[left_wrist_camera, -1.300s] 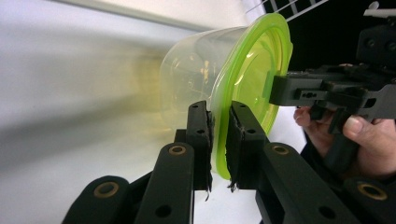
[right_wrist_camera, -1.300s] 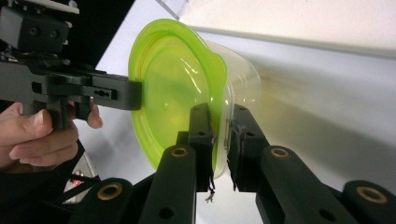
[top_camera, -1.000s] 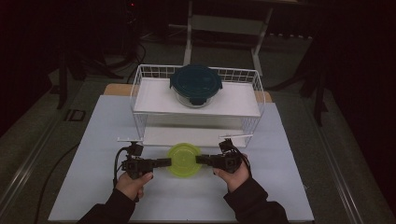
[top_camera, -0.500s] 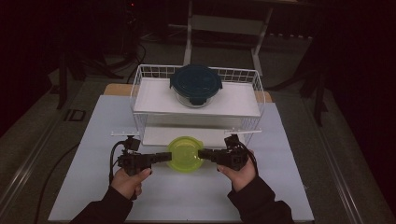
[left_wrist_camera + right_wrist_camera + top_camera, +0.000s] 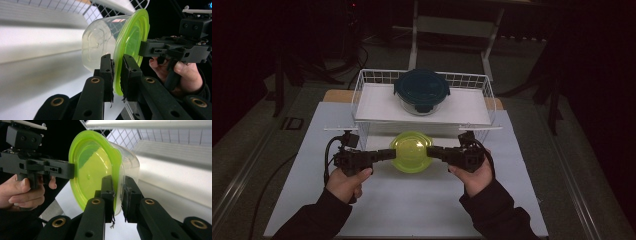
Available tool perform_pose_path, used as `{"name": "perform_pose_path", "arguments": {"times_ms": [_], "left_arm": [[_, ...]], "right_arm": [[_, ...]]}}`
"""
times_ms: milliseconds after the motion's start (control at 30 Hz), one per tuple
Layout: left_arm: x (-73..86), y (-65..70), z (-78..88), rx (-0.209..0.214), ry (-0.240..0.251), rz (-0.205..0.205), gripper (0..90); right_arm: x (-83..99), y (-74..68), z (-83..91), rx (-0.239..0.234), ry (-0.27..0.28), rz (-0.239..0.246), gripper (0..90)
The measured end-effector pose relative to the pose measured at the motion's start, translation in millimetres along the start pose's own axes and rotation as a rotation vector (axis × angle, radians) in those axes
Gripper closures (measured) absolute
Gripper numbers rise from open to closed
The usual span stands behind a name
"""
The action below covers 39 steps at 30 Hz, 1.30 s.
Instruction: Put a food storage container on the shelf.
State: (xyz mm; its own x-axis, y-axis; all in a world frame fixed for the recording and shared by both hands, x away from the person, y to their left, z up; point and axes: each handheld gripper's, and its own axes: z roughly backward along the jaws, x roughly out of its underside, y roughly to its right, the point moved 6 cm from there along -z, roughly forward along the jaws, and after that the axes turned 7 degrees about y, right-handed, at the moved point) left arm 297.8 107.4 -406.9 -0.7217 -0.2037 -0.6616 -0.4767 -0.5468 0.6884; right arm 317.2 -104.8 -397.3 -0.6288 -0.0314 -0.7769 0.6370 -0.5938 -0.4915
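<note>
A clear tub with a yellow-green lid (image 5: 412,151) hangs above the white table top, just in front of the wire rack. My left gripper (image 5: 389,153) pinches the lid's rim from the left, and my right gripper (image 5: 432,150) pinches it from the right. In the left gripper view the jaws (image 5: 117,75) are shut on the green rim of the tub (image 5: 100,45), with the right gripper (image 5: 143,48) on the far edge. The right gripper view shows its own jaws (image 5: 118,192) clamped on the rim of the lid (image 5: 92,170), with the left gripper (image 5: 71,171) opposite.
A white wire rack (image 5: 362,87) stands at the back of the table and carries a glass bowl with a dark teal lid (image 5: 422,90). The white table top (image 5: 412,210) spreads out in front. Dark floor and stand legs lie beyond.
Both hands have lifted the green-lidded tub off the table top, and it has moved up toward the rack's front edge. Both grips on the rim are unchanged.
</note>
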Motion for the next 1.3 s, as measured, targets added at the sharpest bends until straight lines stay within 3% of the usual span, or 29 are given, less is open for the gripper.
{"name": "perform_pose_path", "arguments": {"times_ms": [567, 767, 1067, 1300], "left_arm": [[-56.1, 45.9, 17.2, 0.02, 0.065, -0.089, 80.0], [-77.9, 56.0, 16.2, 0.031, 0.065, -0.111, 80.2], [-108.4, 61.4, 7.5, 0.027, 0.072, -0.131, 80.5], [-131.9, 55.4, -7.7, 0.016, 0.096, -0.132, 80.6]], "right_arm": [[-61.6, -28.3, 22.5, -0.001, 0.108, 0.072, 80.8], [-82.6, -33.3, 29.1, 0.011, 0.14, 0.092, 80.8], [-117.1, -28.8, 30.8, 0.039, 0.164, 0.096, 80.7], [-135.6, -18.7, 26.7, 0.062, 0.183, 0.086, 80.7]]}}
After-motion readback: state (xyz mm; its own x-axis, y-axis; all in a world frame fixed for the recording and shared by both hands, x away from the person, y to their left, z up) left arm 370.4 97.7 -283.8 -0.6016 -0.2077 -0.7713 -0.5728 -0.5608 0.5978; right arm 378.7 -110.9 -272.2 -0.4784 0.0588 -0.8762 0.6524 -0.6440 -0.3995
